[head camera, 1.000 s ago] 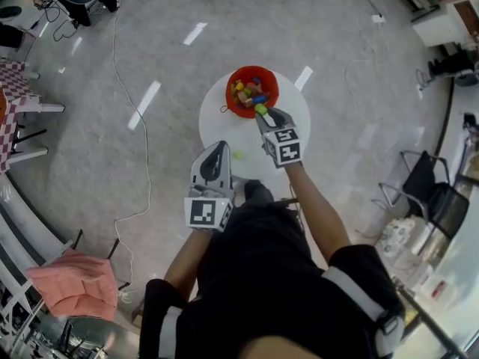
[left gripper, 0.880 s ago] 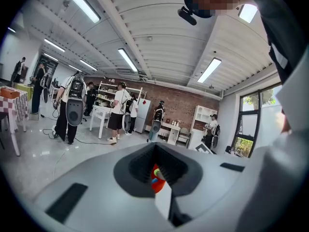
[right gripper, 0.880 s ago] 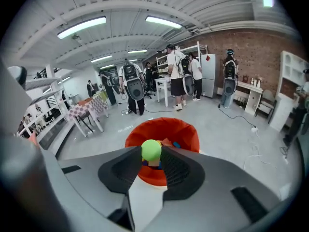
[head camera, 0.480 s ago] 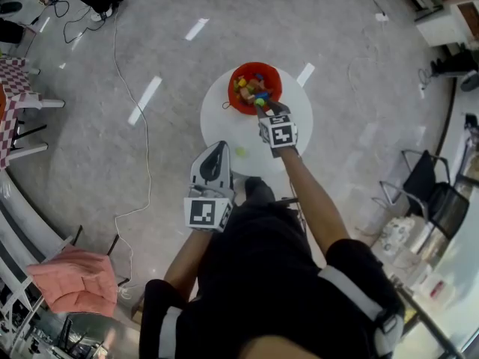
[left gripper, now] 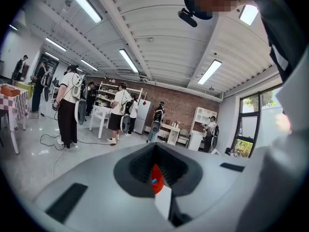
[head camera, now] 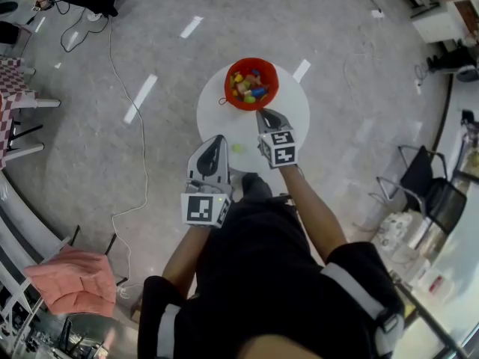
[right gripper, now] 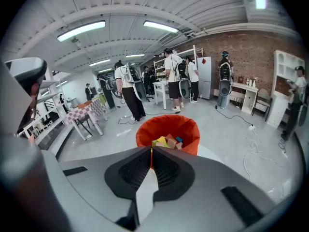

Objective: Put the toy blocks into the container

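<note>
While the right gripper (head camera: 263, 113) hangs tilted downward over the round white table (head camera: 293, 109), its tips sit just short of the near rim of the orange fabric container (head camera: 230, 94). Its jaws have just been closing and are now drawn together along a thin line, with nothing between them. Its own view looks straight over the closed tips into the container's mouth, where the toy blocks (head camera: 249, 87) lie heaped: yellow, green, red, blue and tan pieces. The container stands at the far edge of the table. One small yellow-green block (head camera: 238, 148) lies loose on the near part of the tabletop, well apart from the container and between the two grippers. The left gripper (head camera: 218, 139) is held nearly level at the table's near edge, beside that loose block but not touching it. Its jaws are together too and hold nothing - only a sliver of the orange container shows through the slit between them in the left gripper view. Beyond the table, several people (right gripper: 126, 88) stand about the room, and a table with a checked cloth (right gripper: 91, 111) stands off to one side.
</note>
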### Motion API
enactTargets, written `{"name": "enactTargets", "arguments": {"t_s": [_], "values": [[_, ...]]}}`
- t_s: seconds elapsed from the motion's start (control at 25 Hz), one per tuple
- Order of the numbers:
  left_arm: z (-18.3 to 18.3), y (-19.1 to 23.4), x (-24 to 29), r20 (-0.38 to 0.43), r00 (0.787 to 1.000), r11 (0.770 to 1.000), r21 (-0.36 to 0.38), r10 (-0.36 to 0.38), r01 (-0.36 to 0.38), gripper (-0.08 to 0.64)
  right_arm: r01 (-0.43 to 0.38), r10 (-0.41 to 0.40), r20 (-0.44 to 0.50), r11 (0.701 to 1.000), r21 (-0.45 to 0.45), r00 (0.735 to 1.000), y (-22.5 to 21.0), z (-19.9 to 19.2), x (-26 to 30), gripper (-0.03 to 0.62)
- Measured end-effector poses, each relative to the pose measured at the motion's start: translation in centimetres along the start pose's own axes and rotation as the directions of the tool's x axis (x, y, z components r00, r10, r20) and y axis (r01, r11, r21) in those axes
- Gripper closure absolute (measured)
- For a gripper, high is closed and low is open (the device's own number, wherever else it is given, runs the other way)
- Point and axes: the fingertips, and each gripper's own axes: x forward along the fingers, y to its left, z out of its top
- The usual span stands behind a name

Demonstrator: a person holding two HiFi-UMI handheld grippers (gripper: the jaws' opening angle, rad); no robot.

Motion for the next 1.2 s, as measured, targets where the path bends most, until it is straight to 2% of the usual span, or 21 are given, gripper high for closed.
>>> {"name": "enactTargets", "arguments": {"t_s": [0.04, 0.16, 0.24, 0.48, 0.68, 0.92, 0.96, 1.08, 1.2], "values": [[0.0, 0.1, -0.1, -0.001, 1.0, 1.0, 0.004, 0.0, 0.0, 0.572, -0.001, 0.001, -0.001, 1.0, 0.0, 1.0, 0.4, -0.5, -0.2, 0.593], [-0.6, 0.5, -0.4, -0.012, 1.0, 0.999, 0.05, -0.014, 0.015, 0.572, -0.011, 0.012, -0.016, 1.0, 0.017, 1.0, 1.5, -2.3, -0.5, 0.594], [-0.9, 0.7, -0.5, -0.018, 1.0, 0.998, 0.055, -0.015, 0.016, 0.572, -0.016, 0.017, -0.039, 0.999, 0.038, 0.999, 2.1, -3.9, -0.4, 0.594], [-0.9, 0.9, -0.8, -0.021, 1.0, 1.0, -0.008, 0.002, -0.003, 0.572, -0.037, 0.052, -0.177, 0.996, 0.083, 0.983, 4.6, -10.3, 0.5, 0.594], [-2.7, 1.2, -1.3, -0.068, 0.998, 1.0, 0.022, -0.017, 0.019, 0.571, -0.062, 0.104, -0.329, 0.989, 0.133, 0.939, 7.2, -14.1, 0.9, 0.594], [-3.3, 1.2, -1.3, -0.08, 0.996, 1.0, 0.009, -0.028, 0.029, 0.572, -0.094, 0.139, -0.447, 0.988, 0.122, 0.884, 9.6, -18.0, 1.9, 0.592], [-3.3, 1.2, -1.2, -0.08, 0.996, 1.0, -0.001, -0.026, 0.026, 0.572, -0.095, 0.138, -0.465, 0.989, 0.115, 0.875, 9.9, -18.7, 2.1, 0.581], [-3.6, 1.4, -1.3, -0.091, 0.996, 1.0, -0.013, -0.023, 0.022, 0.572, -0.089, 0.125, -0.504, 0.991, 0.096, 0.855, 10.2, -20.2, 2.6, 0.483], [-4.1, 1.7, -1.5, -0.103, 0.994, 0.999, 0.016, -0.031, 0.032, 0.572, -0.087, 0.144, -0.537, 0.988, 0.131, 0.831, 10.7, -21.4, 3.0, 0.459]]}}
